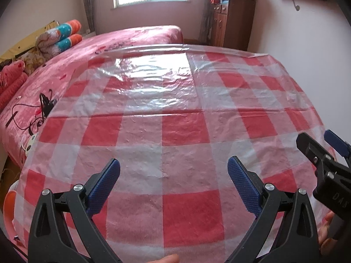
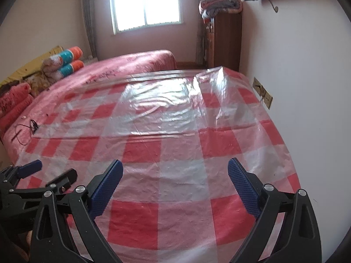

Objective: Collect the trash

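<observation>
A round table (image 1: 166,118) (image 2: 175,144) fills both views, covered by a red-and-white checked cloth under clear plastic. I see no trash on it. My left gripper (image 1: 173,173) hangs open over the table's near edge with nothing between its blue pads. My right gripper (image 2: 175,173) is open too, also above the near part of the cloth and holding nothing. In the left wrist view the right gripper (image 1: 318,144) shows at the right edge. The right wrist view catches the left gripper (image 2: 46,173) at its lower left.
A bed (image 1: 92,50) with a pink cover stands behind the table, with a black cable (image 1: 41,107) lying on it. Rolled quilts (image 1: 59,37) pile up at its left. A brown cabinet (image 1: 232,24) with a folded blanket stands by the far wall. An orange stool (image 1: 8,206) peeks out at lower left.
</observation>
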